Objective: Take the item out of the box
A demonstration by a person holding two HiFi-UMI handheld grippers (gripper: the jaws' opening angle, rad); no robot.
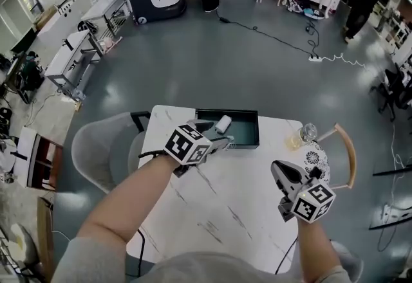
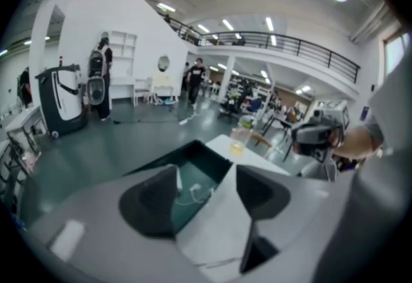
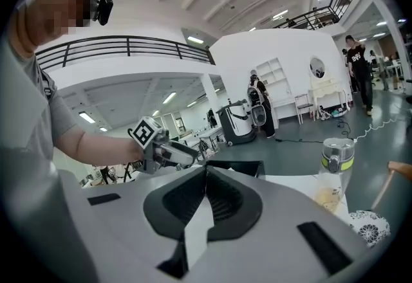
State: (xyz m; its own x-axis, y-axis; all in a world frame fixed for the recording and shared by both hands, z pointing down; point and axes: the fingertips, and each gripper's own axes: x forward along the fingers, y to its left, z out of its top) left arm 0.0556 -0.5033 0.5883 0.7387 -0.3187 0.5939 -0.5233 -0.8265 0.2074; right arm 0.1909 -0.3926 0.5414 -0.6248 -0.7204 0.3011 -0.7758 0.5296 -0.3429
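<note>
White marble-pattern surface [image 1: 225,198]: wide bare area on the near side of the box.

Dark teal open rectangular box [image 1: 247,141]: sits at the surface's far edge.

Left gripper [image 2: 205,172]: at the box's left near rim, jaws apart, box floor visible between them.

Right gripper [image 3: 206,171]: well right of the box, nearer the person, jaws closed together, empty.

Clear bottle with yellowish liquid [image 1: 302,136]: right of the box, near the surface edge.

Small white item with thin cable [image 1: 223,124]: inside the box, left part, beside the left jaws.
</note>
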